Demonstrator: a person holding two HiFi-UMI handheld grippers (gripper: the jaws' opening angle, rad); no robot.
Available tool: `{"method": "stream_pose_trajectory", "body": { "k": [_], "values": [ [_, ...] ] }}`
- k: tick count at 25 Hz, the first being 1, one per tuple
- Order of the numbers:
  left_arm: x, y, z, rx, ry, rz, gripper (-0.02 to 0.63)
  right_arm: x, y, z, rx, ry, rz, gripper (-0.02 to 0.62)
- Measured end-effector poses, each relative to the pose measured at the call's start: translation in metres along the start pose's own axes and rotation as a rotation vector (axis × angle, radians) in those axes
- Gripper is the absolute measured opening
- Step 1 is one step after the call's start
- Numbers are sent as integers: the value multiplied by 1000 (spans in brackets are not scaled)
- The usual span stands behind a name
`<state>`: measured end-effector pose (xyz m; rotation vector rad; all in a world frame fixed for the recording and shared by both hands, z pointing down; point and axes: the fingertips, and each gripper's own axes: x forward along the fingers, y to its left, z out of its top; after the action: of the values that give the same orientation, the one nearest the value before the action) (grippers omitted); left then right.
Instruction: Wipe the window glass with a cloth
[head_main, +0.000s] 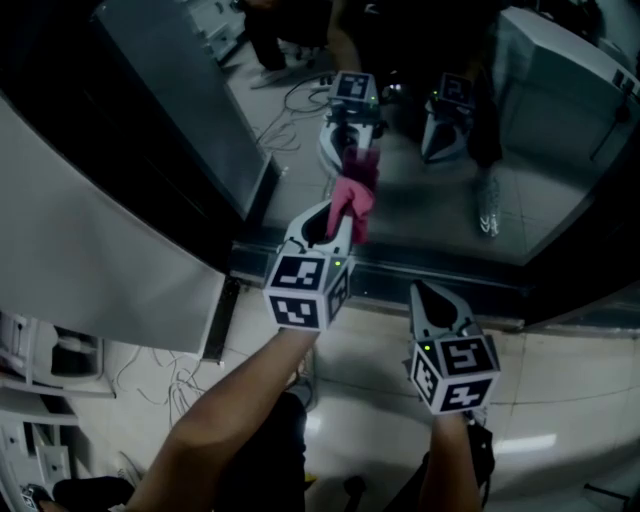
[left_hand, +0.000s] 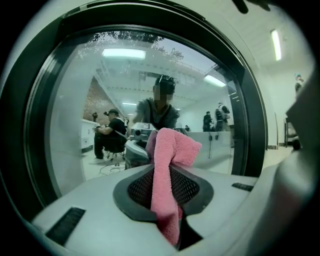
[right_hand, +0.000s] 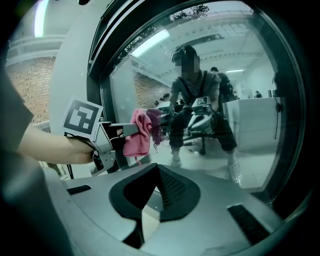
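Observation:
A pink cloth (head_main: 352, 200) (left_hand: 167, 170) hangs from the jaws of my left gripper (head_main: 338, 218) (left_hand: 169, 176), which is shut on it. The cloth's top end rests against, or right at, the window glass (head_main: 440, 170) (left_hand: 90, 100). In the right gripper view the cloth (right_hand: 136, 133) and the left gripper (right_hand: 119, 131) show at the left, close to the glass (right_hand: 250, 95). My right gripper (head_main: 421, 292) (right_hand: 158, 172) sits lower right of the left one, a little back from the glass, its jaws together with nothing between them.
The dark window frame (head_main: 440, 277) (left_hand: 250, 125) runs along the bottom and sides of the pane. A pale wall panel (head_main: 90, 250) stands at the left. Cables (head_main: 165, 385) lie on the floor below. The glass mirrors the person and both grippers (head_main: 352, 95).

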<state>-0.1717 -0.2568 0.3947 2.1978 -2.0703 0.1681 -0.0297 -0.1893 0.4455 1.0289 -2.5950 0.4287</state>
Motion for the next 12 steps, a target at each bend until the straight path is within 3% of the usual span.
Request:
{"method": "stream_pose_trajectory", "body": {
  "k": [12],
  "values": [
    [-34, 121, -10, -28, -16, 123, 61, 59, 90, -13, -73, 53, 109, 6]
  ]
}}
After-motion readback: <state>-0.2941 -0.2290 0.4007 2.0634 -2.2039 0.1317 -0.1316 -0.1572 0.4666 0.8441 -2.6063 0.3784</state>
